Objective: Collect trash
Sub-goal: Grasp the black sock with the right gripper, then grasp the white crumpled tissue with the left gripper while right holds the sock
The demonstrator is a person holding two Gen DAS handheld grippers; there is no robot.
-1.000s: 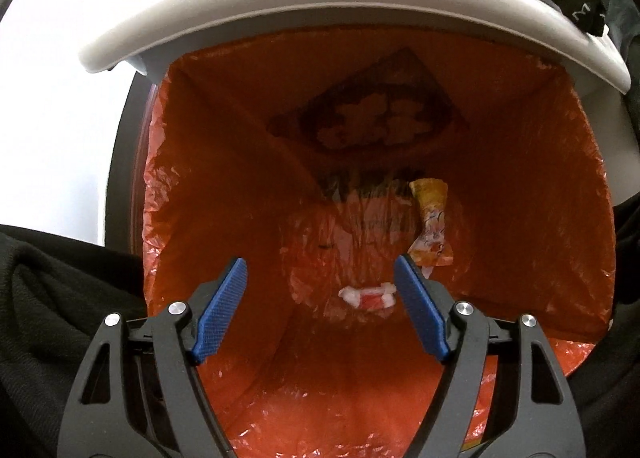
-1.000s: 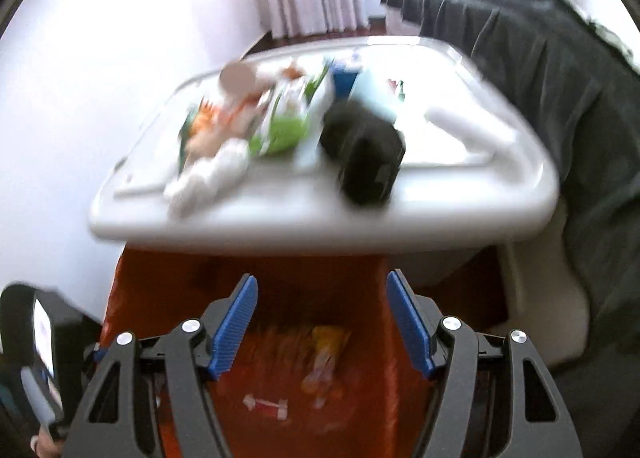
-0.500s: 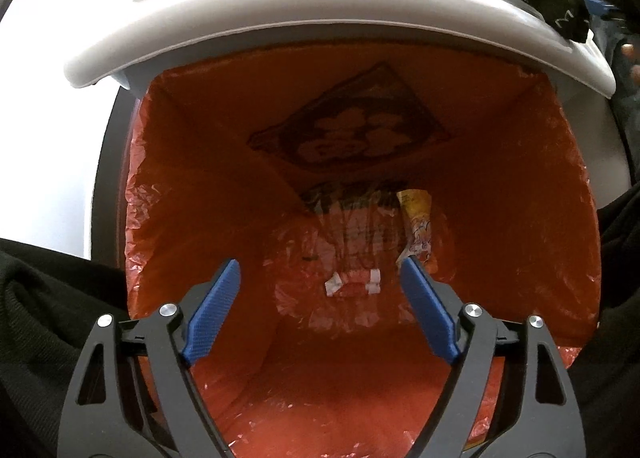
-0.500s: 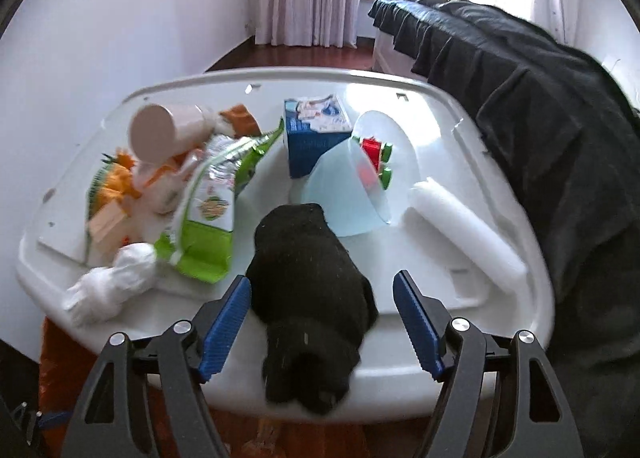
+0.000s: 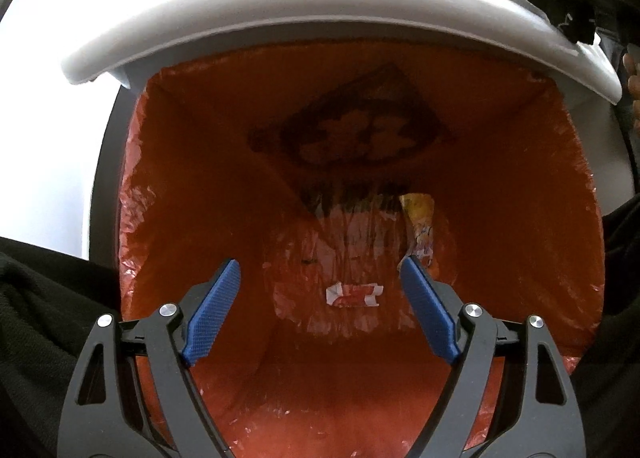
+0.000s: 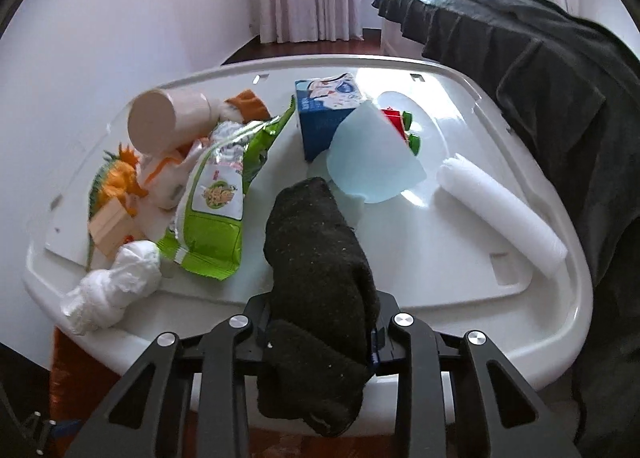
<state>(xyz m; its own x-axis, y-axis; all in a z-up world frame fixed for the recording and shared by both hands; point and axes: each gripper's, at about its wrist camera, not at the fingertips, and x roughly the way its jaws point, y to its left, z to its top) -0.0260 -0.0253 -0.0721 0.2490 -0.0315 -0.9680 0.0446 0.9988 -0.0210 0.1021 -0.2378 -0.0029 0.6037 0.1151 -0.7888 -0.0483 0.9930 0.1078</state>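
My right gripper [image 6: 320, 332] is shut on a black sock [image 6: 316, 250] that lies over the near edge of the white tray table [image 6: 460, 258]; its lower end hangs down past the edge. My left gripper [image 5: 320, 298] is open and empty above the bin with an orange liner [image 5: 200, 186]. At the bin's bottom lie a red and white wrapper [image 5: 353, 294] and a yellow packet [image 5: 419, 228]. The sock and right gripper show at the left wrist view's top right [image 5: 568, 6].
On the table lie a crumpled white tissue [image 6: 114, 286], a green snack bag [image 6: 224, 194], a paper cup [image 6: 164, 122], a blue carton [image 6: 324, 110], a pale blue bowl [image 6: 372, 154], a white foam roll [image 6: 500, 202], orange toys [image 6: 116, 178]. Dark cloth [image 6: 560, 78] covers the right.
My right gripper moved up from over the bin to the table's edge and shut on the black sock. My left gripper stayed open over the bin, shifting slightly.
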